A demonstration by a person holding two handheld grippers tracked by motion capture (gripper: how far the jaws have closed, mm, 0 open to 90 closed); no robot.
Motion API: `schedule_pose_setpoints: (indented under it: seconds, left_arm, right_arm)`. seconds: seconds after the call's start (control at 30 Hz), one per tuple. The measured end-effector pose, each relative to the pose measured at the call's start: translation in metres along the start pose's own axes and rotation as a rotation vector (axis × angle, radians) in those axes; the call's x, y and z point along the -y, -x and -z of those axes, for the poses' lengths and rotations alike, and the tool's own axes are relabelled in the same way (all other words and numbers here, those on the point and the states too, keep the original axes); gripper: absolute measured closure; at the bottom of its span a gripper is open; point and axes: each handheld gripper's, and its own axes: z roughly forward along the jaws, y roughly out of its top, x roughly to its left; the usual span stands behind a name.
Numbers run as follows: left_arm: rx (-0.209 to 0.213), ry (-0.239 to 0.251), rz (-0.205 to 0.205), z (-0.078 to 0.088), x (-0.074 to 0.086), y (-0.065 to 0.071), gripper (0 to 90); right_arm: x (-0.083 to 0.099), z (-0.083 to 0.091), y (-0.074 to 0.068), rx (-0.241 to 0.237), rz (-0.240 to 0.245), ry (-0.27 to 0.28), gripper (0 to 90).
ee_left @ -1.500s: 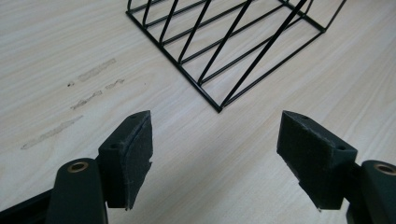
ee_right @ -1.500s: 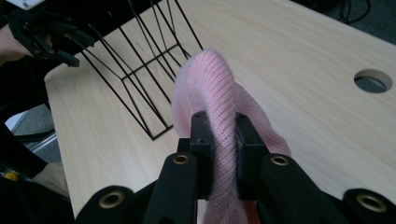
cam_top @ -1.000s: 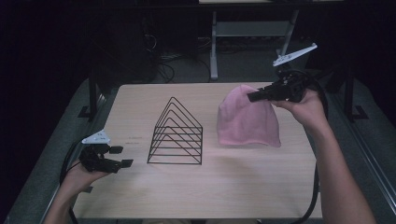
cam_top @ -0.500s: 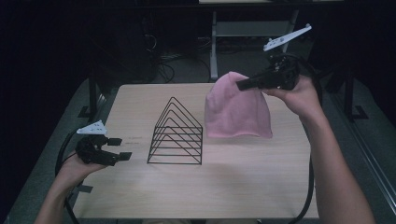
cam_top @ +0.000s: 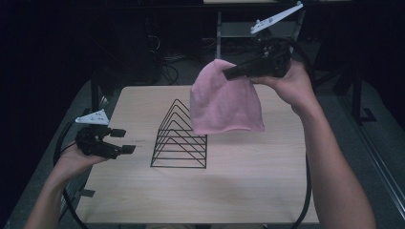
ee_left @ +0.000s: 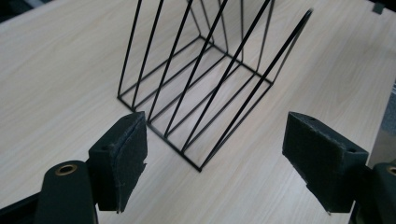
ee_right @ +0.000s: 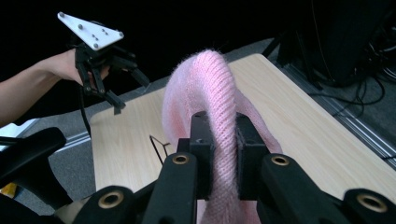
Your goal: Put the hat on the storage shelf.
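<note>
My right claw (cam_top: 228, 74) is pinched on the crown of the pink knit hat (cam_top: 224, 102), near the upper right of the high view. I hold it by the top so the hat hangs free above the tabletop (cam_top: 267, 191), with its open brim at the bottom. In the right gripper view the knit fold sits squeezed between both pads (ee_right: 201, 154). The hat's lower edge hangs just above and behind the black wire rack (cam_top: 180, 138), which stands at the middle of the tabletop. I judge the hat is meant to go over the rack's peak.

My left claw (cam_top: 123, 140), at the left of the high view, is spread wide with nothing between its jaws; they have just been opening further. It faces the rack's near end (ee_left: 205, 93), ready, I think, to steady the frame or catch the brim.
</note>
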Motion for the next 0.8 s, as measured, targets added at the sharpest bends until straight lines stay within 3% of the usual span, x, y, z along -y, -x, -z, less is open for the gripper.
schedule_pose_setpoints:
  seconds: [0.37,0.5,0.8]
  left_arm:
    - [0.017,0.003,-0.026,0.001,-0.021,0.004,22.0]
    - [0.019,0.001,-0.053,0.002,-0.029,0.007,21.9]
    - [0.021,0.013,-0.059,0.002,-0.037,0.009,20.1]
  right_arm:
    - [-0.023,-0.011,-0.009,-0.021,0.029,0.022,80.5]
    - [-0.030,-0.016,-0.013,-0.031,0.031,0.015,80.5]
    - [-0.045,-0.030,-0.022,-0.058,0.061,0.012,80.4]
